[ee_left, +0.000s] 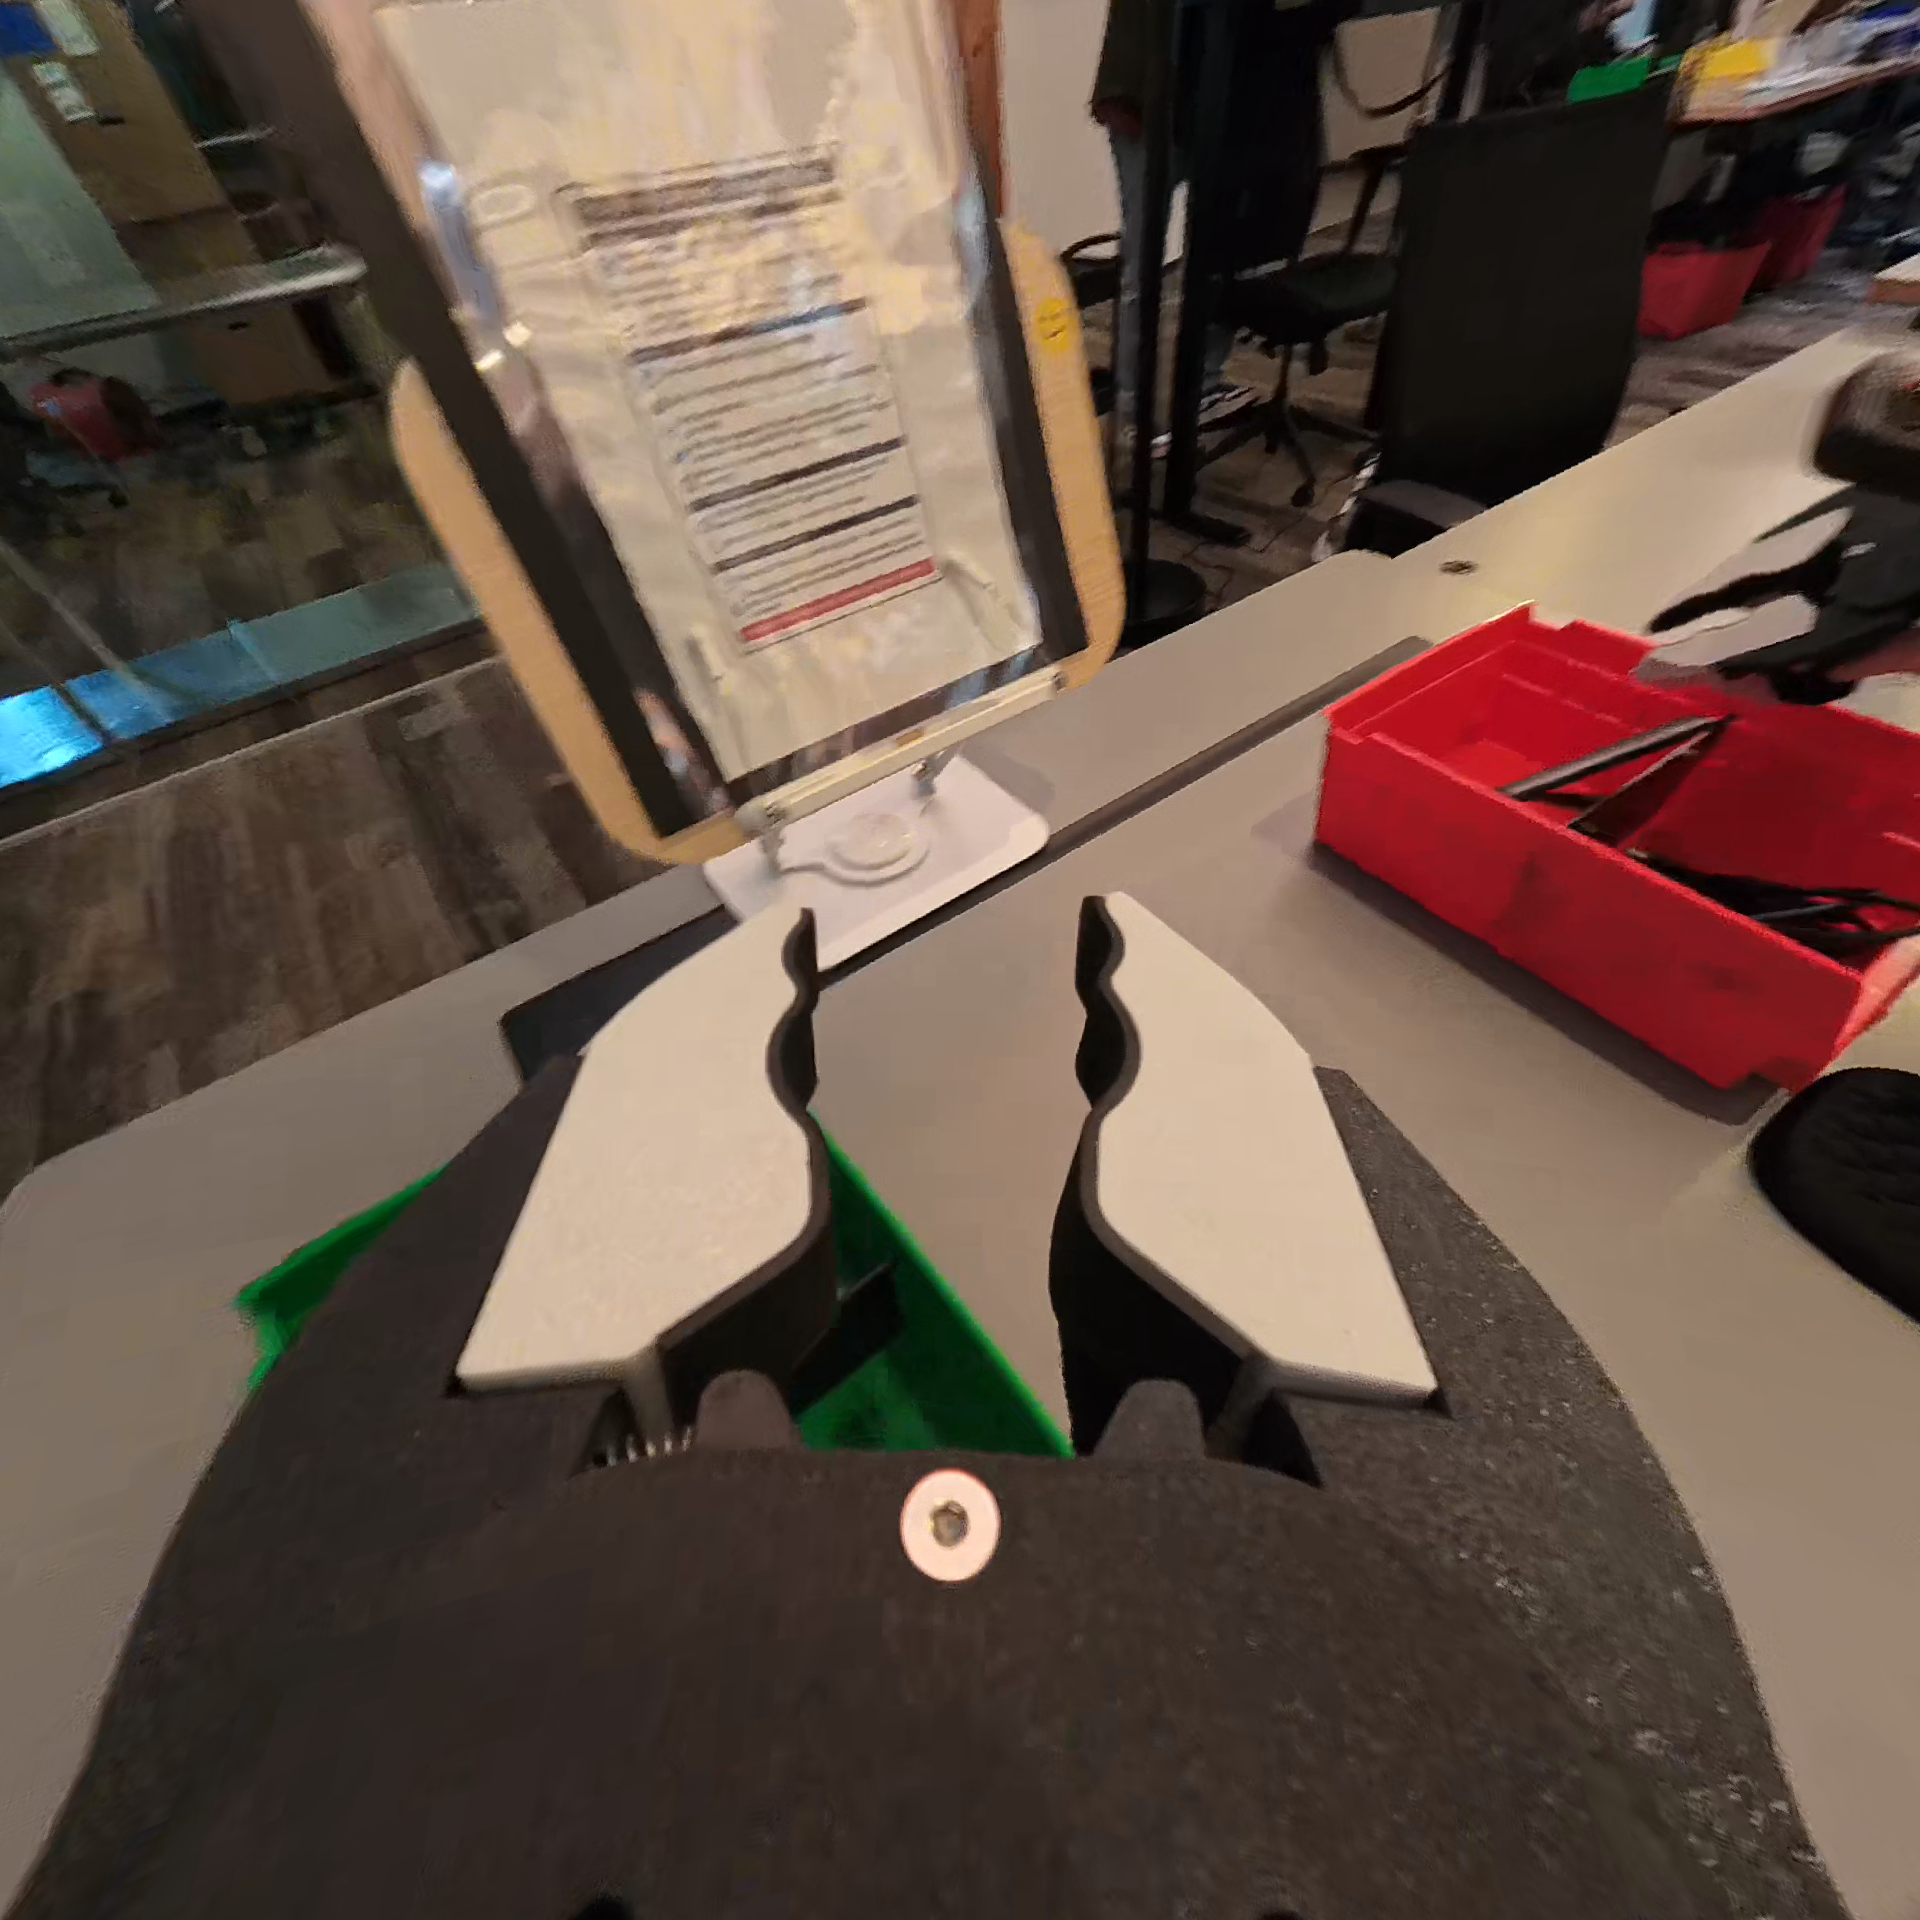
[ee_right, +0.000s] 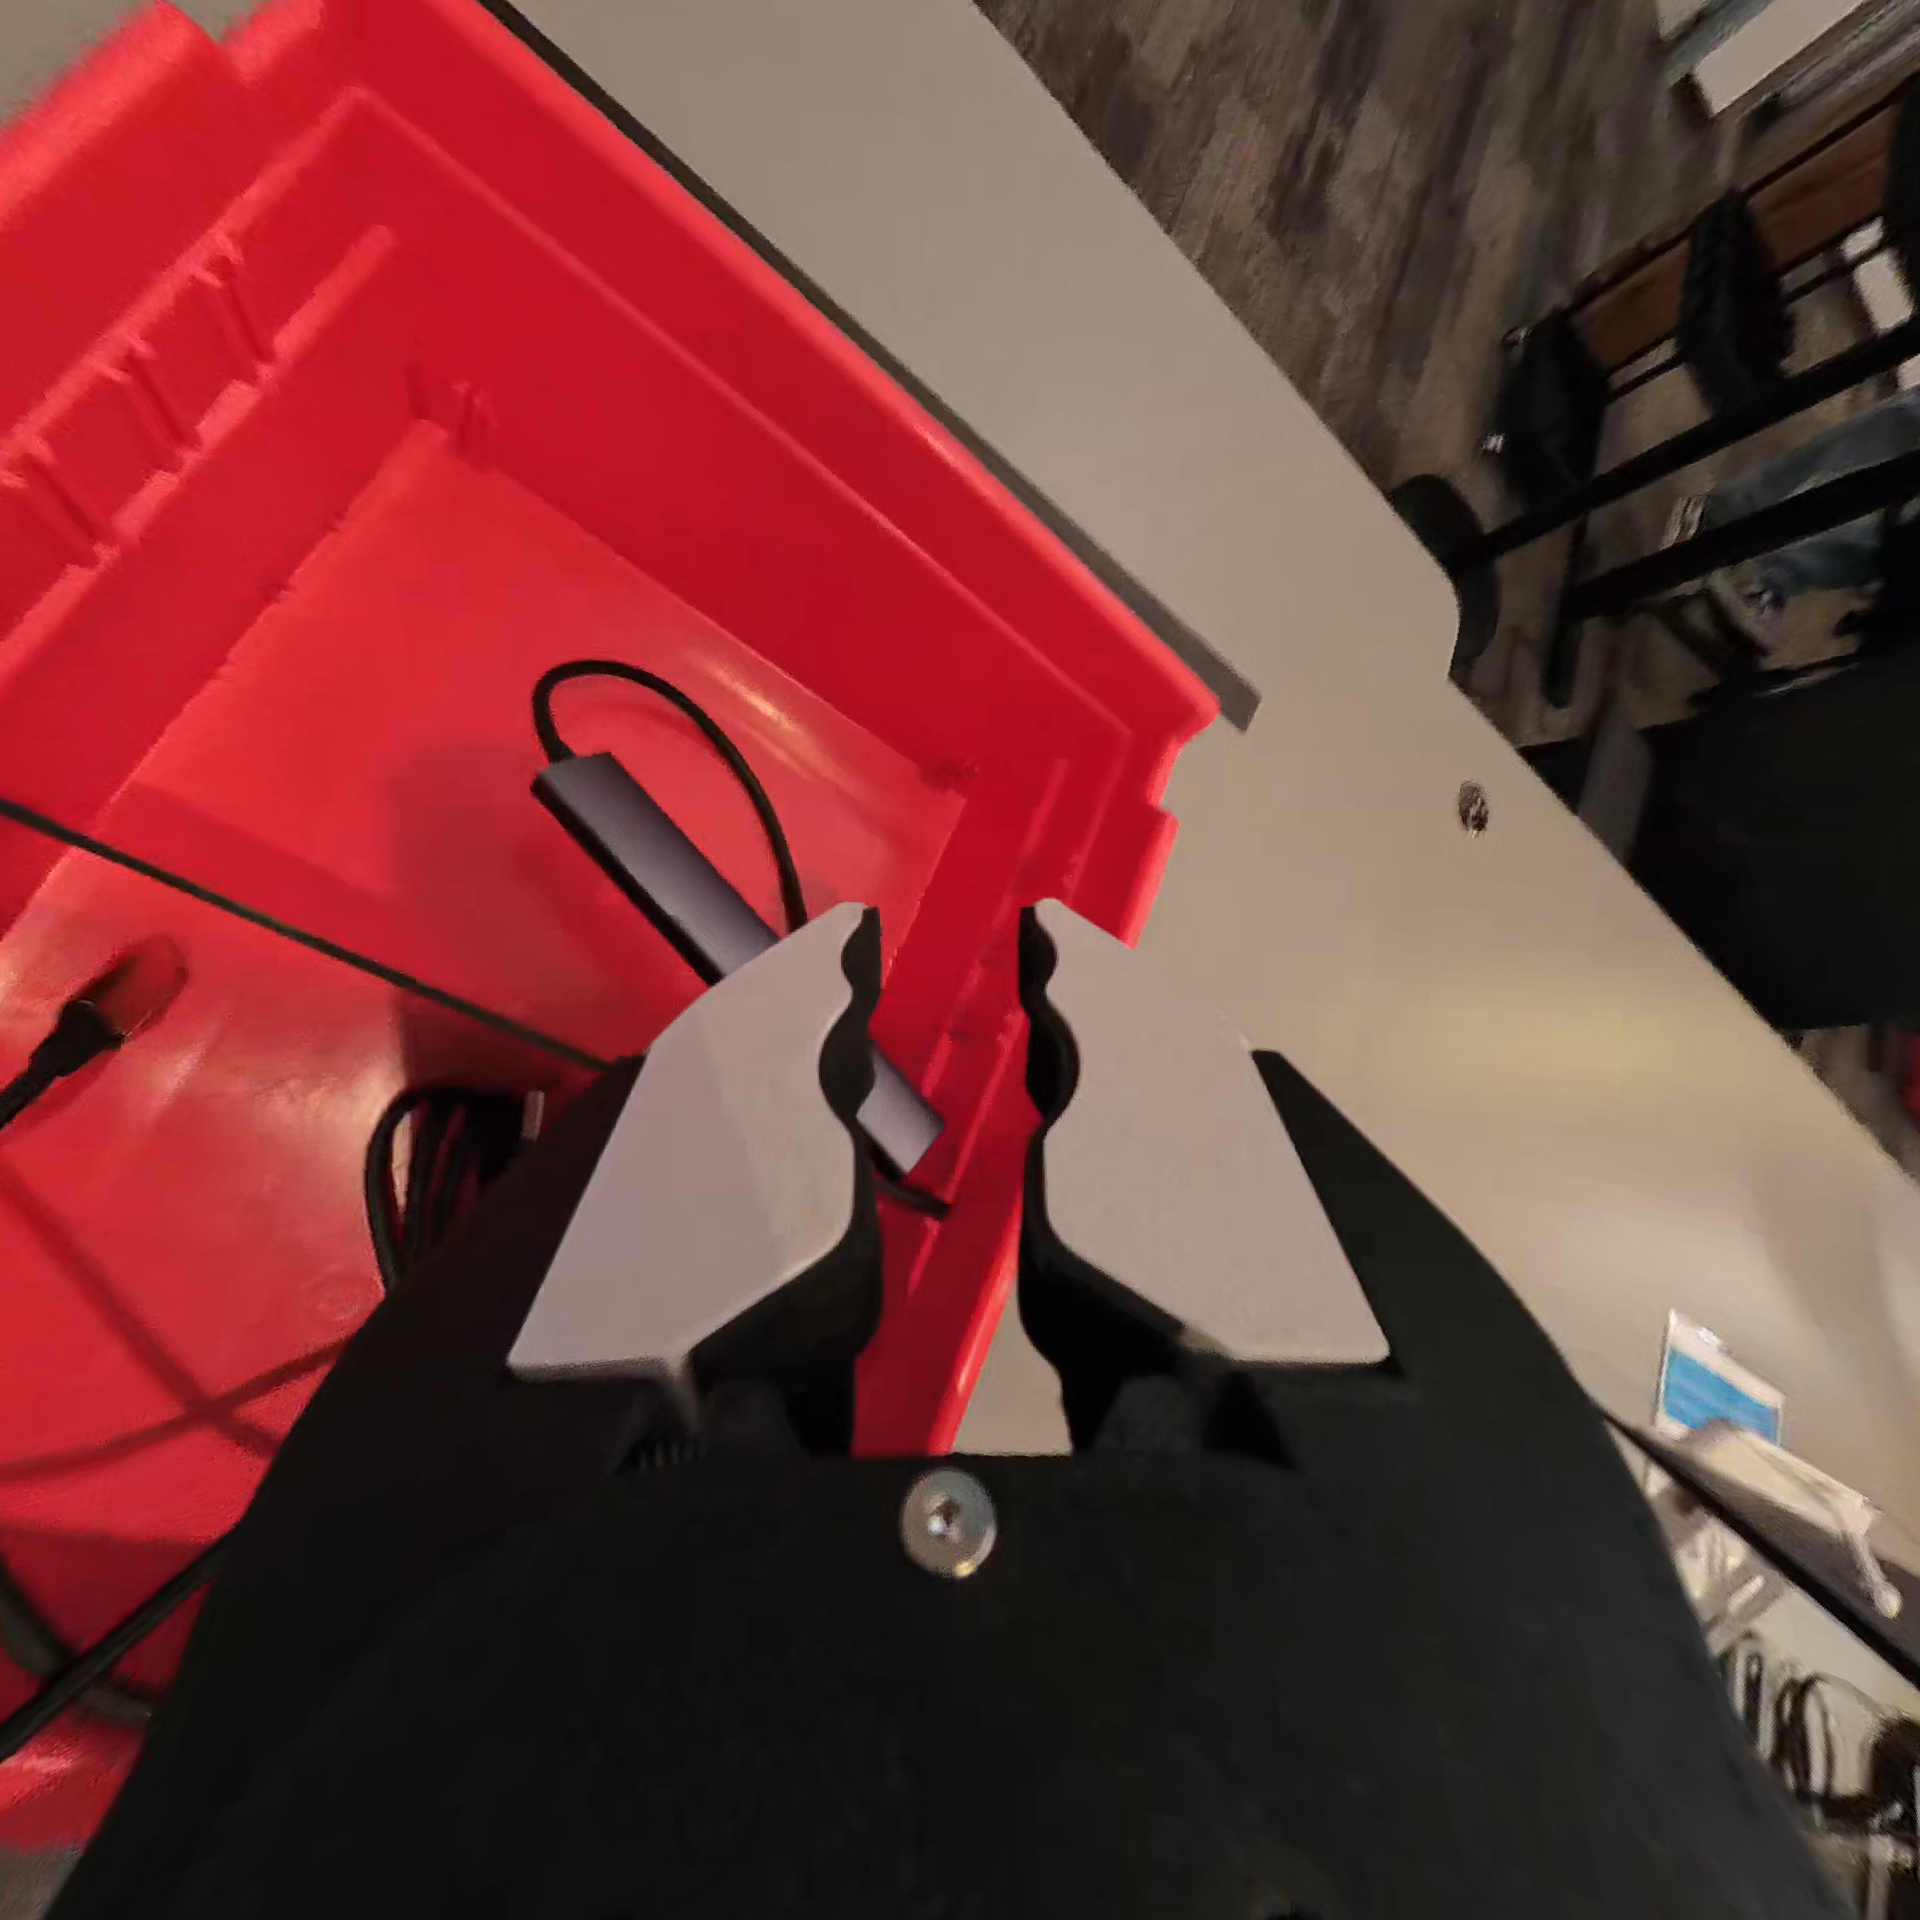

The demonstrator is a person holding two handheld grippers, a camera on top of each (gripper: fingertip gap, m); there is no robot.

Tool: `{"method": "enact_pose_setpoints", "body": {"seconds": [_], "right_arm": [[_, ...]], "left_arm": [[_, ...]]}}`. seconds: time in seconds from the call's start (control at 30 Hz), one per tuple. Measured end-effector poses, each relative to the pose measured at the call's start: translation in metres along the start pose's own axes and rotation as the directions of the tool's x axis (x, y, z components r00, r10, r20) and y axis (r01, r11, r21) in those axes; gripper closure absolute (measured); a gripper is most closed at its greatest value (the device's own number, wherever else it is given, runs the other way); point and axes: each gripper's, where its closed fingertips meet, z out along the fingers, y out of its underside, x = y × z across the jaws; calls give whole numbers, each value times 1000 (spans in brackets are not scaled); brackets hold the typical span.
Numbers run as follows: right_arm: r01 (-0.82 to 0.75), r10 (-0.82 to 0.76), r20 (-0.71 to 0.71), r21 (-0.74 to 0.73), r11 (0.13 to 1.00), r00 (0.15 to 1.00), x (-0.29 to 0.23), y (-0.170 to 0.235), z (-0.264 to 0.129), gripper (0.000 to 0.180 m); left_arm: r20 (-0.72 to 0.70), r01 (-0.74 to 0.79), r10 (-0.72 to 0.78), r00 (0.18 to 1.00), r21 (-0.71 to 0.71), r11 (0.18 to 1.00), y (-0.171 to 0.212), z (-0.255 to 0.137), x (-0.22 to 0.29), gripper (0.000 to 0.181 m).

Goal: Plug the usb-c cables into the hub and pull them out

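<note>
Only the right wrist view looks down into the red bin (ee_right: 727, 436): a slim grey hub (ee_right: 665, 862) lies aslant on the bin floor, its thin black lead (ee_right: 727, 748) looping round behind it. Black cables (ee_right: 436, 1174) are bundled on the bin floor, on the side of the hub away from the bin's near wall, and a black plug (ee_right: 78, 1029) lies farther out that way, apart from the hub. The hub's near end passes behind the right gripper (ee_right: 948, 920), which hangs over the bin's near wall, tilted down into it; its jaws stand partly open with nothing between them.

The left wrist view shows the bin (ee_left: 1538, 914) only from the side, on the grey table (ee_left: 1143, 1039), with dark cables (ee_left: 1808, 904) just visible inside and the right gripper (ee_left: 1704, 644) above its far end. It alone shows a green bin (ee_left: 935, 1330) under the left gripper (ee_left: 945, 914), well apart from the red bin, and a clear sign holder (ee_left: 769, 436) standing at the table edge beyond. The left gripper is held level over the table, pointing toward the sign holder, its jaws wide apart and empty.
</note>
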Motion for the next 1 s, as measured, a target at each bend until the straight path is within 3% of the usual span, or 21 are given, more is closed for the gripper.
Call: {"method": "enact_pose_setpoints", "body": {"seconds": [0.1, 0.2, 0.3, 0.5, 0.63, 0.77, 0.87, 1.0], "right_arm": [[3, -5, 96, 27, 1000, 995, -19, -11, -5, 154], [47, -38, 112, -81, 996, 993, -24, 9, -9, 154], [29, -8, 174, -117, 993, 985, -30, 27, -16, 155], [-72, 99, 151, -173, 982, 984, -16, 56, -26, 167], [0, 5, 65, -88, 996, 998, -8, 27, -32, 168], [118, -120, 37, 42, 992, 992, -23, -22, -43, 167], [204, -206, 27, 63, 977, 978, -37, -42, -44, 166], [275, -276, 35, 41, 961, 960, -51, -51, -39, 165]], "left_arm": [[107, 52, -40, 993, -108, 993, 24, -14, -29, 135], [186, 137, -94, 978, -232, 963, 54, -24, -50, 135], [241, 178, -113, 964, -264, 948, 65, -23, -65, 137], [156, 121, -83, 984, -251, 960, 55, -9, -46, 141], [211, 141, -78, 974, -307, 941, 69, -10, -57, 142], [332, 293, -138, 933, -480, 827, 121, -18, -87, 142], [362, 365, -176, 915, -561, 743, 152, -14, -103, 142], [364, 424, -247, 898, -563, 709, 172, 9, -118, 137]]}}
